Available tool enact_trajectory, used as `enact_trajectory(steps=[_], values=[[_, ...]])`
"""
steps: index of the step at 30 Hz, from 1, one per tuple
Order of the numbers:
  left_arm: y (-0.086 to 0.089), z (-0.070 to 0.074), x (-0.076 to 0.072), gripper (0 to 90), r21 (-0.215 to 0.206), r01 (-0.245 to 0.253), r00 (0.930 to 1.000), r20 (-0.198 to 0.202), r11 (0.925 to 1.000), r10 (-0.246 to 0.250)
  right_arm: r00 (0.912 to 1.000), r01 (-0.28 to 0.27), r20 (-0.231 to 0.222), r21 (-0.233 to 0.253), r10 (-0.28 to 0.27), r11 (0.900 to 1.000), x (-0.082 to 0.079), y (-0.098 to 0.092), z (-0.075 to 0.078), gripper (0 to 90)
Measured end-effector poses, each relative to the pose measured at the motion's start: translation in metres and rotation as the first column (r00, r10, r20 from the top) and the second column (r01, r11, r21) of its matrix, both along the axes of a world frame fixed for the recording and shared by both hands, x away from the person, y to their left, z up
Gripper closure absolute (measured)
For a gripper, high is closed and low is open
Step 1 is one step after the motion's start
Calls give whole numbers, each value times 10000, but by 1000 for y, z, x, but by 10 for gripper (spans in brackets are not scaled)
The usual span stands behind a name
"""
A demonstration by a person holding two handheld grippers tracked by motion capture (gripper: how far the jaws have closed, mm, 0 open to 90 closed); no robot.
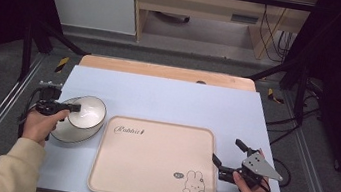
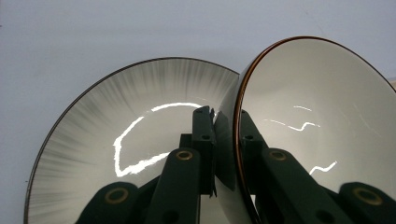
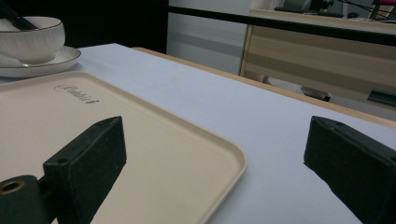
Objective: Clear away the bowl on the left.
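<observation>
While my left gripper (image 1: 72, 107) pinches the bowl (image 1: 89, 111) rim over the plate (image 1: 65, 133), left of the tray (image 1: 146, 183), my right gripper (image 1: 228, 156) gapes empty beside the tray, so loading is barely begun.

On the beige tray (image 1: 147, 173) in front of me I could read one word in dark script, "Rabbit", printed near its far left corner. From my right-hand tongs the same script showed on the tray (image 3: 140, 140), too slanted to spell out. A small round badge sat beside the rabbit drawing (image 1: 195, 183), but its lettering was too small to read.
</observation>
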State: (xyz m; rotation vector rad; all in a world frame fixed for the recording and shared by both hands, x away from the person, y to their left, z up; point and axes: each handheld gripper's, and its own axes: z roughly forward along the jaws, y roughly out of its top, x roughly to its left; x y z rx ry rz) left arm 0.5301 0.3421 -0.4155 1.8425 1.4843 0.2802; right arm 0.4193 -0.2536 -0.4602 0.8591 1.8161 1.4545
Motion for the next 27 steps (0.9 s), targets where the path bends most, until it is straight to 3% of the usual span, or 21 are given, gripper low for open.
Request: enact_trajectory(steps=[18, 27], values=[[-32, 15, -1, 818, -385, 773, 9960, 472, 9963, -754, 10000, -7, 62, 14, 7, 10000, 0, 0, 0, 59], [-47, 18, -1, 818, -367, 1032, 9922, 733, 9940, -1003, 9999, -71, 80, 34, 71, 10000, 0, 1, 0, 59]])
